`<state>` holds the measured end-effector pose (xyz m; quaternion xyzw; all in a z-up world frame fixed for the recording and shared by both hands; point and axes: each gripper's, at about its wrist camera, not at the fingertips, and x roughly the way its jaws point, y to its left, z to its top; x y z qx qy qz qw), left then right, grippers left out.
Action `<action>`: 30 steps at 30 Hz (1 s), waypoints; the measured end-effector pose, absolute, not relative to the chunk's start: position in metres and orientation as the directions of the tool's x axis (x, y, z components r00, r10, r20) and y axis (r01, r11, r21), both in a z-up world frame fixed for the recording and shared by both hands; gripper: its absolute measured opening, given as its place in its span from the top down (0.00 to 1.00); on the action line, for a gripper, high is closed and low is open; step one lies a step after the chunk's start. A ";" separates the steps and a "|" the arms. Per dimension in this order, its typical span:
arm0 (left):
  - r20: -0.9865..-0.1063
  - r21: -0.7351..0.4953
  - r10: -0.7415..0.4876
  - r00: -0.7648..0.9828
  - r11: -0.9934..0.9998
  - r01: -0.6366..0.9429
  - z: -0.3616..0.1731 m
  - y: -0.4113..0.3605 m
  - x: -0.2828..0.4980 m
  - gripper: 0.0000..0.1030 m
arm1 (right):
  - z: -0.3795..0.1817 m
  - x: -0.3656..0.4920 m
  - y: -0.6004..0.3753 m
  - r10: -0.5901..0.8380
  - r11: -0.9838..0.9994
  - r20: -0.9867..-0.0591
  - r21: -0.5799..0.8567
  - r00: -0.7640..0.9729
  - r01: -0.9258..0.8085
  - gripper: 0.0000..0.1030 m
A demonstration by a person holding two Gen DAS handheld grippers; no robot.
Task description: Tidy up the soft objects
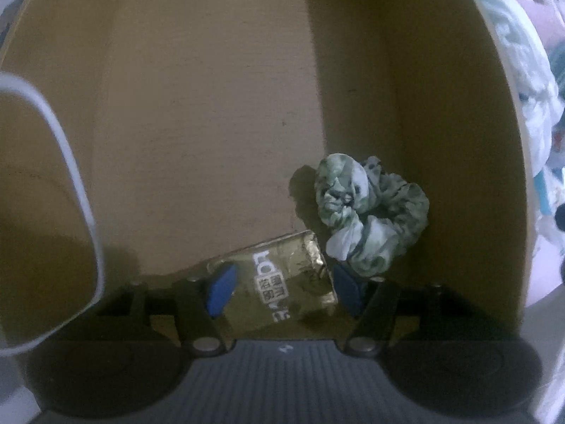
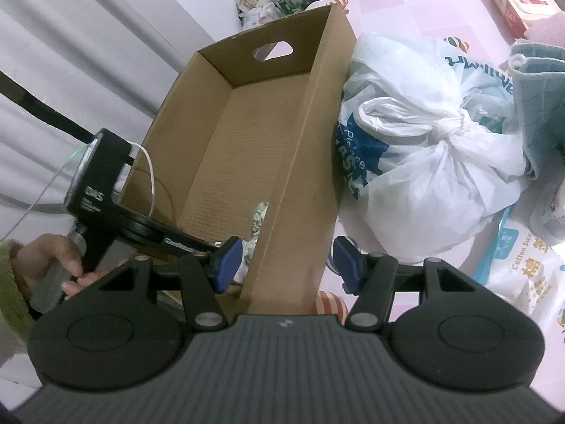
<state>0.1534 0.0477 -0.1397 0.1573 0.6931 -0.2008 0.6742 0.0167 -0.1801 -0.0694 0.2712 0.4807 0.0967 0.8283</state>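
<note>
Left wrist view first: the left gripper (image 1: 280, 284) is down inside the cardboard box (image 1: 212, 106), jaws spread wide and holding nothing. A green-and-white scrunchie (image 1: 370, 212) lies on the box floor at about 1 o'clock from the tips, close to the right wall, and a crumpled gold packet (image 1: 279, 275) lies right between the blue pads (image 1: 222, 289), with no sign they're squeezing it. The rest of the box floor looks bare from here. Right wrist view: the right gripper (image 2: 286, 265) hangs outside with its jaws wide apart, straddling the near right wall of the box (image 2: 300, 141), and it isn't gripping anything either. You can just see a sliver of the scrunchie (image 2: 259, 215) poking out behind that wall. At 2 o'clock there's a knotted white plastic bag (image 2: 434, 162), and a folded teal cloth (image 2: 540, 106) farther right, both still out on the pink surface (image 2: 406, 3). So I'd say it's early days, one soft thing boxed, plenty left.
</note>
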 end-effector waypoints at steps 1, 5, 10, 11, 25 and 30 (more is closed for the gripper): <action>-0.998 -0.070 -0.060 -0.035 0.862 0.502 -0.140 0.045 0.152 0.36 | -0.069 0.017 -0.180 0.420 0.835 -0.745 0.541 0.519 0.100 0.45; -0.994 -0.106 -0.081 -0.070 0.828 0.551 -0.140 0.038 0.146 0.32 | -0.071 0.017 -0.181 0.418 0.835 -0.747 0.541 0.517 0.105 0.45; -0.990 -0.141 -0.119 -0.076 0.822 0.552 -0.136 0.037 0.148 0.40 | -0.074 0.017 -0.181 0.425 0.829 -0.743 0.549 0.518 0.107 0.45; -0.989 -0.144 -0.132 -0.062 0.827 0.544 -0.133 0.039 0.150 0.40 | -0.074 0.017 -0.181 0.425 0.828 -0.742 0.550 0.518 0.108 0.45; -0.994 0.019 -0.044 0.102 0.841 0.541 -0.149 -0.015 0.166 0.70 | -0.077 0.015 -0.186 0.406 0.829 -0.749 0.543 0.524 0.135 0.45; -0.999 0.004 -0.022 0.033 0.771 0.636 -0.155 -0.022 0.141 0.68 | -0.079 0.012 -0.190 0.405 0.828 -0.752 0.543 0.520 0.141 0.45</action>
